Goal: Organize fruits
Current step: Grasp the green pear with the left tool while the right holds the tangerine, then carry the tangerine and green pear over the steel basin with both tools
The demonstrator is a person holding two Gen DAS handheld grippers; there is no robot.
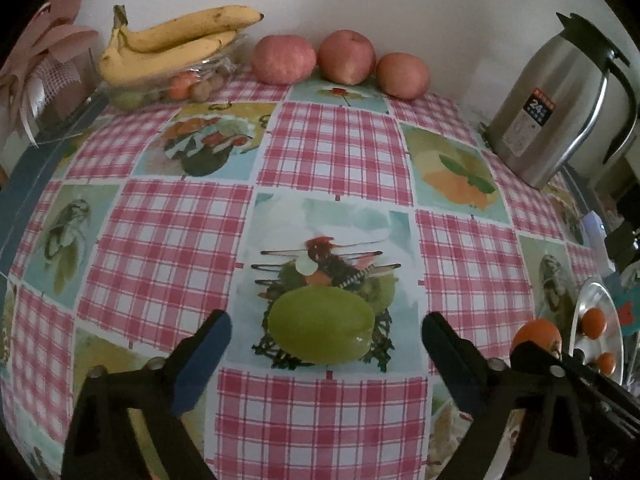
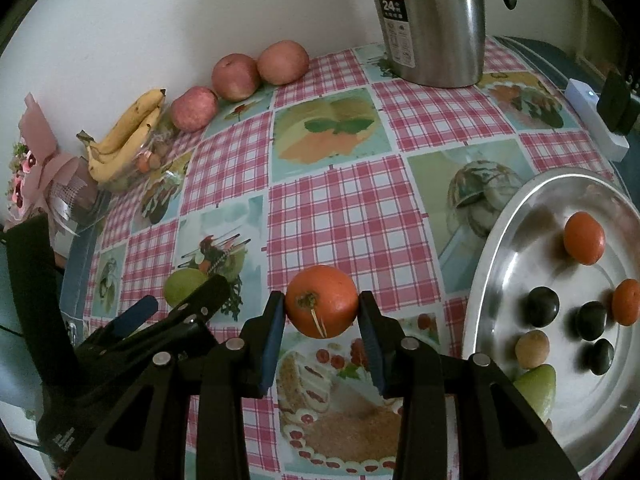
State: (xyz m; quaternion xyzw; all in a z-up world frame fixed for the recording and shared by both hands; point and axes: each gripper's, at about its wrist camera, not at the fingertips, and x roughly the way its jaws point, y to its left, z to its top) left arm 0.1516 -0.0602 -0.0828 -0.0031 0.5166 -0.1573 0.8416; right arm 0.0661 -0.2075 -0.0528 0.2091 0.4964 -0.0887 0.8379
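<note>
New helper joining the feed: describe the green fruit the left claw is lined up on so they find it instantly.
On the checkered tablecloth, find the picture square nearest the open left claw. The green fruit lies there alone, oval, smooth and pale green, unlike the red apples by the wall.

Metal, plastic and glossy fruit skins

The round tray [image 2: 500,240] and the jug [image 2: 436,20] look like brushed, shiny metal; the checked cloth [image 1: 332,148] on the counter has a smooth, faintly glossy finish. The green fruit [image 1: 320,326] is glossy-skinned, the orange fruit [image 2: 322,302] smooth. Both claws look matt black plastic.
</note>
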